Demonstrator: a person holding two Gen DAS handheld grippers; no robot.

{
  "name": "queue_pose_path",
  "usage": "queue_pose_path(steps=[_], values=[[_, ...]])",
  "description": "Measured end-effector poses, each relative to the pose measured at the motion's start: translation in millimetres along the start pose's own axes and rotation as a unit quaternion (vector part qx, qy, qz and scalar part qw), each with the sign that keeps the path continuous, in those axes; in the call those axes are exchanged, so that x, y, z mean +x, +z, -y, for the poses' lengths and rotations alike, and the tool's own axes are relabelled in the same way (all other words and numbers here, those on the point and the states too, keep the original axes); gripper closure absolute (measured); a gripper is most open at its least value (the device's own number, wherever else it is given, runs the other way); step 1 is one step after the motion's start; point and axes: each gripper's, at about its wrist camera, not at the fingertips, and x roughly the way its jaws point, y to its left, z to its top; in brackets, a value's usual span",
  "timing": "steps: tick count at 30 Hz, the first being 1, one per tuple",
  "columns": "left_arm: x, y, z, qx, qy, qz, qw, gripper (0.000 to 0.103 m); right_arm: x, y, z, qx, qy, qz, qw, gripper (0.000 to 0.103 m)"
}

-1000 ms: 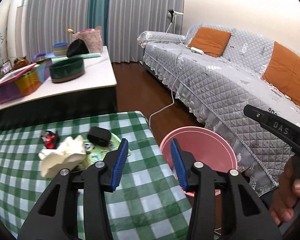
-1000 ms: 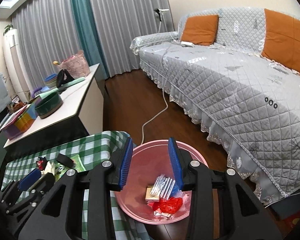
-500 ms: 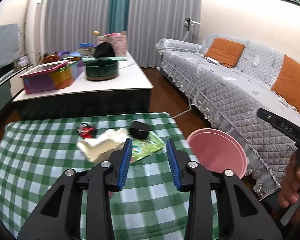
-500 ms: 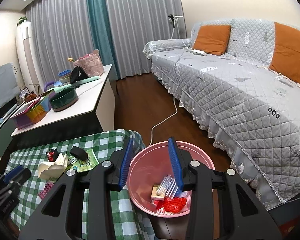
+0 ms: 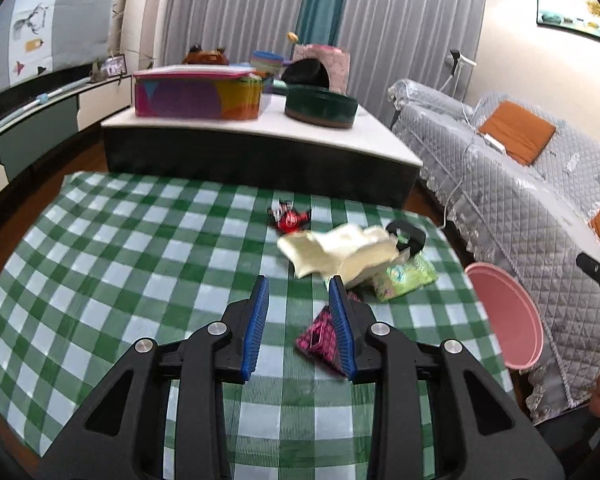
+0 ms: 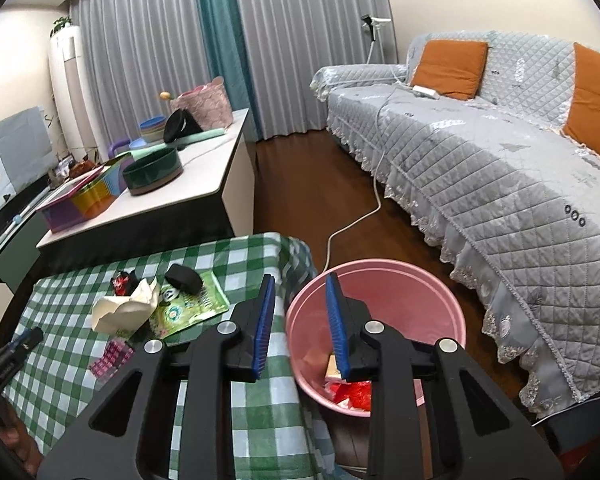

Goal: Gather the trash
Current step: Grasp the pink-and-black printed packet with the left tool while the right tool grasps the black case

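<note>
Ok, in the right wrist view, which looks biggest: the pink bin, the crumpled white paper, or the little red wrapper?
Largest to smallest, as they look there:
1. pink bin
2. crumpled white paper
3. red wrapper
The bin sits nearer the camera, which exaggerates its size, but the gaps are plain.

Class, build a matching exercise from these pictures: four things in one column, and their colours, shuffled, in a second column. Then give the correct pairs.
Things:
1. bin
2. cushion
3. tablecloth
4. claw pads

Colours:
A. green and white checks
B. blue
C. pink
D. orange

Pairs: 1-C, 2-D, 3-A, 4-B
</note>
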Motion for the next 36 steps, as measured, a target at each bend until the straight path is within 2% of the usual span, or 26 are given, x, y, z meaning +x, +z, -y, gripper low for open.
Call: queue_pose_path(steps=[14, 21, 23, 24, 30, 36], values=[[52.8, -34.9, 8.0, -0.012, -0.035, -0.079, 0.9962, 0.071, 28.3, -15.1, -35.3, -0.017, 0.031, -0.027, 0.999, 0.076], [66.0, -44.0, 2.2, -0.034, -0.041, -0.096, 0.9939, 0.072, 42.4, -20.2, -61.2, -0.034, 0.048, -0.036, 0.998, 0.076], [67.3, -44.0, 1.3, -0.039, -0.046, -0.097, 0.9935, 0.075, 47.6, -22.9, -68.2, -0.038, 0.052, -0.040, 0.997, 0.076], [67.7, -44.0, 0.9, -0.042, -0.049, -0.096, 0.9932, 0.084, 49.8, -23.5, -70.7, -0.039, 0.053, -0.042, 0.997, 0.076], [62.5, -36.8, -2.2, -0.053, -0.048, -0.071, 0.9949, 0.092, 67.7, -30.1, -86.5, -0.047, 0.063, -0.053, 0.996, 0.076], [50.2, -30.9, -0.8, -0.042, 0.008, -0.028, 0.9987, 0.094, 88.4, -32.3, -94.1, -0.043, 0.084, -0.063, 0.994, 0.076]])
